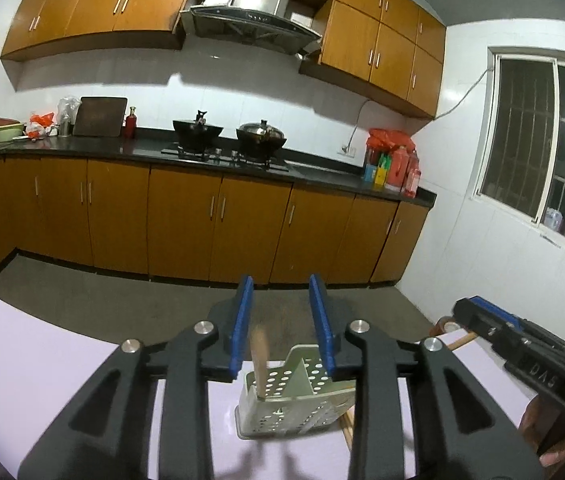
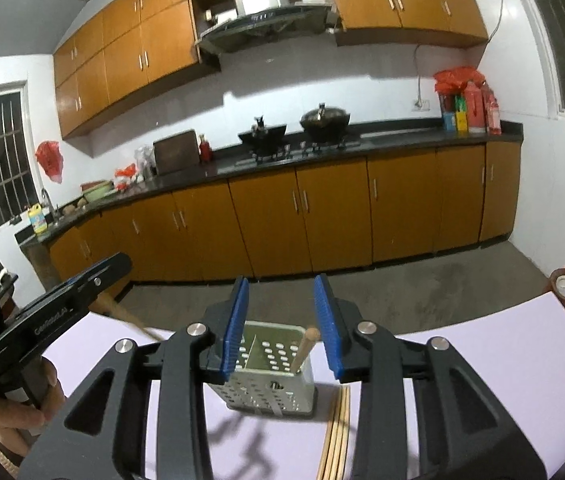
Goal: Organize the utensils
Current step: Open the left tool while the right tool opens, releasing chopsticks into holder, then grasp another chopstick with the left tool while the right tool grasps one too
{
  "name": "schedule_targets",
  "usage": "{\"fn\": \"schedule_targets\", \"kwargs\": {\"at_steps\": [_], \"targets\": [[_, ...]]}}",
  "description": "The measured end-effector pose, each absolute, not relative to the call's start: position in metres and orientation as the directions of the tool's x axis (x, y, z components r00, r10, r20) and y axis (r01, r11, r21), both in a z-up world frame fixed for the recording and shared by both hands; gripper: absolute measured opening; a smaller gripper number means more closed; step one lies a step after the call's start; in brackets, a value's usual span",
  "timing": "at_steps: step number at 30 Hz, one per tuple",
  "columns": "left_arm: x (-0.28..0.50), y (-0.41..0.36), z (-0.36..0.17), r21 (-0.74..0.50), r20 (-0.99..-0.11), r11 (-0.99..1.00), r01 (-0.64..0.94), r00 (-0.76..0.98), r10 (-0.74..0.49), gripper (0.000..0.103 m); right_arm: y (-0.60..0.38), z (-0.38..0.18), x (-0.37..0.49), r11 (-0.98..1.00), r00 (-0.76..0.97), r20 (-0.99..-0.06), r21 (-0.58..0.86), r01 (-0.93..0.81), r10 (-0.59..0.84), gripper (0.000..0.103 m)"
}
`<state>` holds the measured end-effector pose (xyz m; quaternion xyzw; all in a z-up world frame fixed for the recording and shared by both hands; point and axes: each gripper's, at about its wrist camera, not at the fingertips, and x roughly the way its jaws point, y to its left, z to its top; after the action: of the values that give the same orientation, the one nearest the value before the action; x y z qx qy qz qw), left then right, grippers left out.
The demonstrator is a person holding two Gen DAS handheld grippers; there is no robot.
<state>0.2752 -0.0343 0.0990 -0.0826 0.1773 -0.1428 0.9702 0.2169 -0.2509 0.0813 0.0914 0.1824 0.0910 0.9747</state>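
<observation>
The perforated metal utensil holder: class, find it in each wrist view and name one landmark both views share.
Left wrist view: the utensil holder sits bottom centre on the pale table, seen between the left claw's blue fingers, a wooden handle standing in it.
Right wrist view: the holder is bottom centre, between the right claw's fingers, chopsticks lying beside it.
Shared landmark: the range hood above the stove.

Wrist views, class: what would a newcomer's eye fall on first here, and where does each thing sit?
First, the perforated metal utensil holder standing on the pale table, with one wooden handle leaning inside it. Beside its right foot lies a bundle of chopsticks. The blue-padded right gripper and left gripper both stand open around nothing, and behind runs a wall of orange cabinets.
</observation>
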Motion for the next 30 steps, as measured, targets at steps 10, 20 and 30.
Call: {"fn": "schedule_targets", "kwargs": {"at_steps": [10,20,30], "targets": [[0.215,0.016,0.105,-0.225,-0.272,0.959,0.170,0.935,-0.229,0.039,-0.299,0.072,0.164,0.978,0.950,-0.306,0.207,-0.006,0.070,0.036],[0.206,0.052,-0.029,-0.200,-0.619,0.980,0.018,0.773,-0.140,0.035,-0.294,-0.094,0.183,0.968,0.676,-0.712,0.251,-0.006,0.189,0.018],[0.192,0.043,-0.095,-0.224,-0.719,0.974,0.047,0.667,-0.197,0.033,-0.271,-0.122,0.185,0.980,0.625,-0.763,0.198,-0.016,0.164,0.012]]}}
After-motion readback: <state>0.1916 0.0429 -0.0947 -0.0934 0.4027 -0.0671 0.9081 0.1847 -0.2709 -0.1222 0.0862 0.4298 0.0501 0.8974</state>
